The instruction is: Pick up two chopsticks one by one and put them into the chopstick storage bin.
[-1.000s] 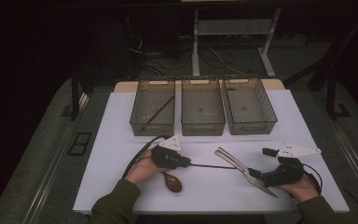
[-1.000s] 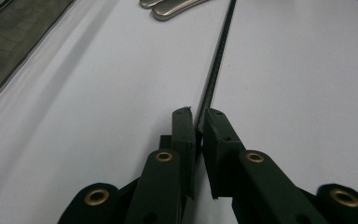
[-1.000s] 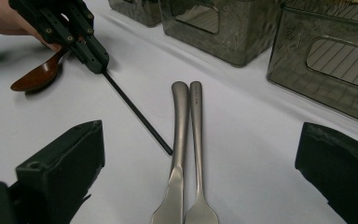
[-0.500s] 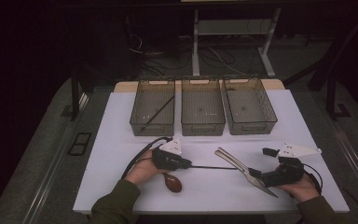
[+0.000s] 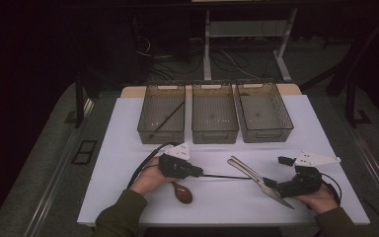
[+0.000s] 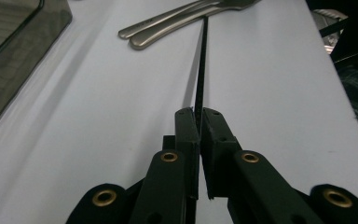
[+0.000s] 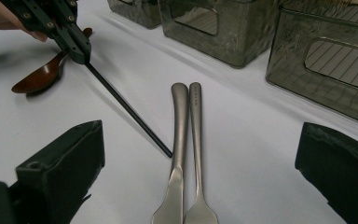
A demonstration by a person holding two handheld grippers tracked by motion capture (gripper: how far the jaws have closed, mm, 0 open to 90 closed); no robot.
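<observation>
Tabletop (image 5: 128, 148): white surface, carrying all items below.

Bins, three, smoke-tinted, in a row along the far side of the tabletop. Left bin (image 5: 162, 113) contains one thin black stick lying diagonally. Middle bin (image 5: 214, 113) and right bin (image 5: 263, 112): contents too small to tell.

Left claw (image 5: 197, 173): held in the person's left hand (image 5: 148, 180), low on the tabletop, left of centre. In the left gripper view the jaws are pressed together on a thin black chopstick (image 6: 201, 60), which runs straight out from between the tips. In the high view the chopstick extends rightward, its far end just beside the metal cutlery.

Metal cutlery, two pieces, silver: a spoon (image 7: 179, 135) and a fork (image 7: 196, 135) lying side by side, handles touching or nearly so, handle ends pointing toward the bins. In the right gripper view the chopstick's tip lies against the spoon's handle.

Right claw (image 5: 269, 183): held in the person's right hand (image 5: 318, 197), at the near right of the tabletop. Jaws spread wide, holding nothing, the cutlery lying between them.

Wooden spoon (image 5: 181, 192): dark brown, on the tabletop just beside the left hand.
</observation>
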